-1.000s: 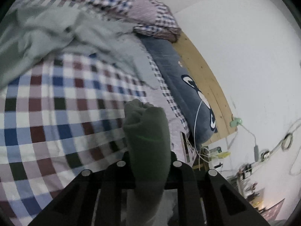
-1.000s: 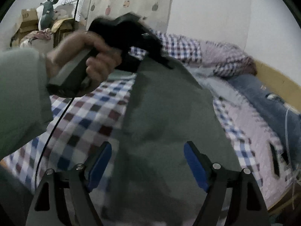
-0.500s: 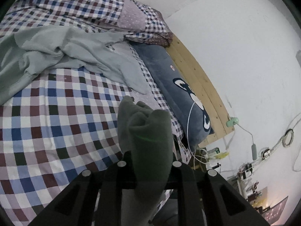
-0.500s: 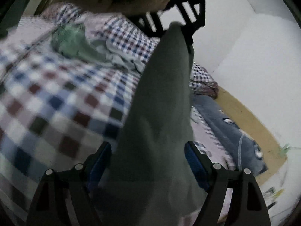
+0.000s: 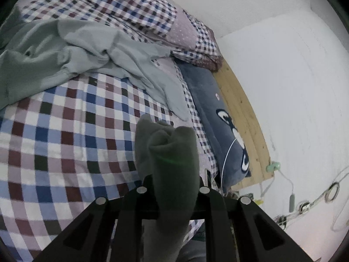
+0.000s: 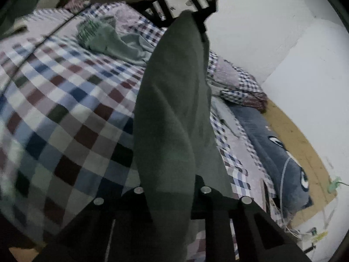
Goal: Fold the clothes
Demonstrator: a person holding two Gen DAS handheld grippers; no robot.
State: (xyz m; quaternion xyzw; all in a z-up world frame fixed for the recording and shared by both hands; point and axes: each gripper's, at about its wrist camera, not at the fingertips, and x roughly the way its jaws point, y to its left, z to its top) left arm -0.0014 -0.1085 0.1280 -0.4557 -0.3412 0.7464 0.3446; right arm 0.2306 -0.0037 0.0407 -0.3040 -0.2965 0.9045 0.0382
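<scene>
Above the checked bed cover (image 5: 65, 144), both grippers hold the same dark green garment (image 6: 174, 120) off the bed. Left gripper (image 5: 173, 187): jaws closed on a bunched end, fabric bulging toward 12 o'clock. Right gripper (image 6: 172, 188): jaws closed w/ cloth running from its fingers up to 12 o'clock, where the left gripper's frame grips the far end. So the long axis runs gripper to gripper, taut-ish. Next move prob. lowering it flat. Pale grey clothes (image 5: 91, 50) lie crumpled at 11 o'clock, well apart.
</scene>
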